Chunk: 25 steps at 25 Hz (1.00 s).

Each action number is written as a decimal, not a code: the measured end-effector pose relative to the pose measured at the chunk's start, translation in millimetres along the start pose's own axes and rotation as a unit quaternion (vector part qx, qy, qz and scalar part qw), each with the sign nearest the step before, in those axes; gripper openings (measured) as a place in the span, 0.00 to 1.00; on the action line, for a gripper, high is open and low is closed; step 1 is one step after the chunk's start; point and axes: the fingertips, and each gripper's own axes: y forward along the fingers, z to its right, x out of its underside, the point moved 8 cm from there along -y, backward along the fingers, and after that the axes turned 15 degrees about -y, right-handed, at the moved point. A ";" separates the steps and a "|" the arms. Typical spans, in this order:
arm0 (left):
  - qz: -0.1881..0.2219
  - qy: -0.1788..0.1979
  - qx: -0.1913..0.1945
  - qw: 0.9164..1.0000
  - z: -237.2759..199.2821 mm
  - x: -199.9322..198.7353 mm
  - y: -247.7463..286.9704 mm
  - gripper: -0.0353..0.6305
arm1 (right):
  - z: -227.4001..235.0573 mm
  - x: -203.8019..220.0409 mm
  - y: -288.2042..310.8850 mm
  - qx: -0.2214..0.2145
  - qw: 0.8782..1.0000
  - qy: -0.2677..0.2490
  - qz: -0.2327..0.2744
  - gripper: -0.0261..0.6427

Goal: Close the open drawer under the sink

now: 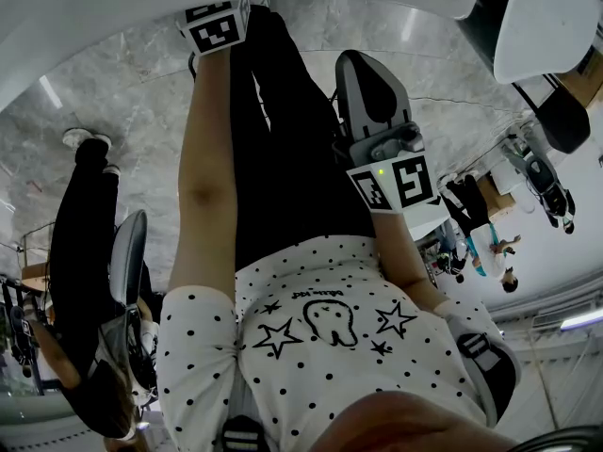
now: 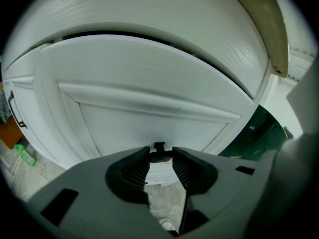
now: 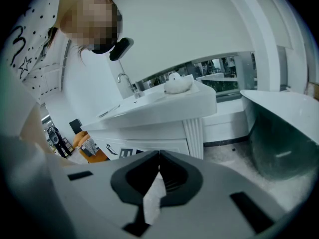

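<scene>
The white panelled drawer front (image 2: 149,93) fills the left gripper view, with a dark gap along its top under the white cabinet (image 2: 149,14). My left gripper (image 2: 160,156) is right at the panel, and its jaws hold a small dark drawer handle (image 2: 159,147) between their tips. In the head view the left gripper (image 1: 215,24) is at the top against a white curved edge (image 1: 85,12). My right gripper (image 1: 382,111) hangs beside the person's leg, away from the drawer. The right gripper (image 3: 158,156) has its jaws touching at the tips with nothing in them.
The right gripper view shows a white vanity (image 3: 164,106) with a faucet (image 3: 127,83) and a white rounded thing (image 3: 178,82) on it, and a white tub (image 3: 284,128) at the right. The head view shows marble floor (image 1: 122,121) and another person in black (image 1: 83,224).
</scene>
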 end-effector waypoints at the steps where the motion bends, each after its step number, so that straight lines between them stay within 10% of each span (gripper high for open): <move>1: 0.000 -0.001 0.001 1.000 0.0 -0.5 0.3 0.26 | 0.0 -0.5 0.2 0.000 1.000 0.000 0.000 0.06; 20: 0.027 -0.006 0.022 0.999 12.5 -10.0 -37.1 0.26 | -1.9 -12.9 -1.2 -0.010 1.000 -0.008 0.014 0.06; 25: 0.031 0.001 0.017 0.999 20.4 -13.2 -56.4 0.11 | -5.3 -23.5 -6.5 -0.011 1.000 -0.018 0.022 0.06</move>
